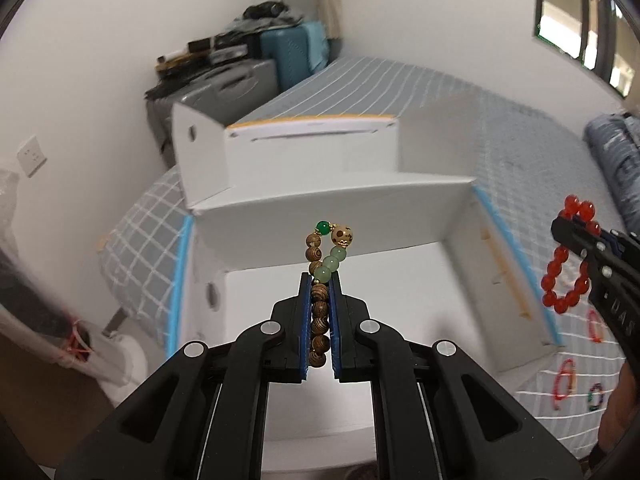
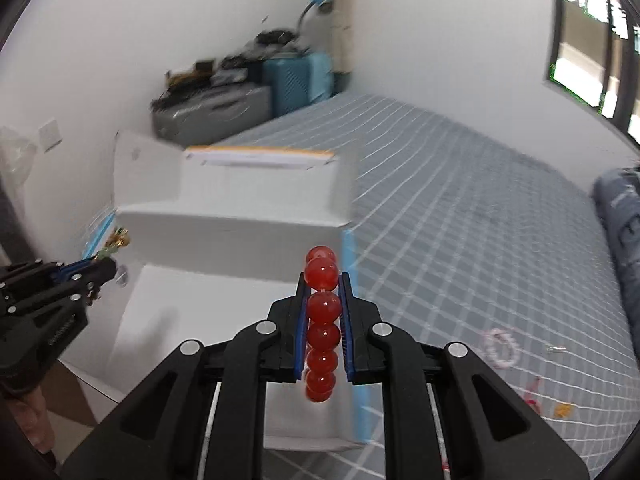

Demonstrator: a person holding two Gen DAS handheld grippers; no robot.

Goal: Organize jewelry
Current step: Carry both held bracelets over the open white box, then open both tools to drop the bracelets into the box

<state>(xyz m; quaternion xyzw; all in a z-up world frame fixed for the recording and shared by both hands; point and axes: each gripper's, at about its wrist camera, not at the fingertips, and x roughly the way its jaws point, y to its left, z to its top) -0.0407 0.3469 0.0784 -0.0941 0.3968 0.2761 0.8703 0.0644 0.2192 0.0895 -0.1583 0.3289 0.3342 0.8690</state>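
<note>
My left gripper (image 1: 320,280) is shut on a bracelet of brown wooden and green beads (image 1: 326,258), held above the open white box (image 1: 416,216) on the bed. My right gripper (image 2: 323,278) is shut on a red bead bracelet (image 2: 323,306), held over the box's right side (image 2: 240,216). In the left wrist view the right gripper (image 1: 560,224) and the red bracelet (image 1: 560,276) show at the right edge. In the right wrist view the left gripper (image 2: 108,264) shows at the left with its beads (image 2: 116,240) sticking out.
The box lies on a grey checked bedsheet (image 2: 460,208). Small red and green rings (image 1: 566,380) and a pink bracelet (image 2: 500,346) lie on the sheet right of the box. Suitcases (image 1: 248,72) stand in the far corner. A folded blue blanket (image 2: 620,216) lies at the right.
</note>
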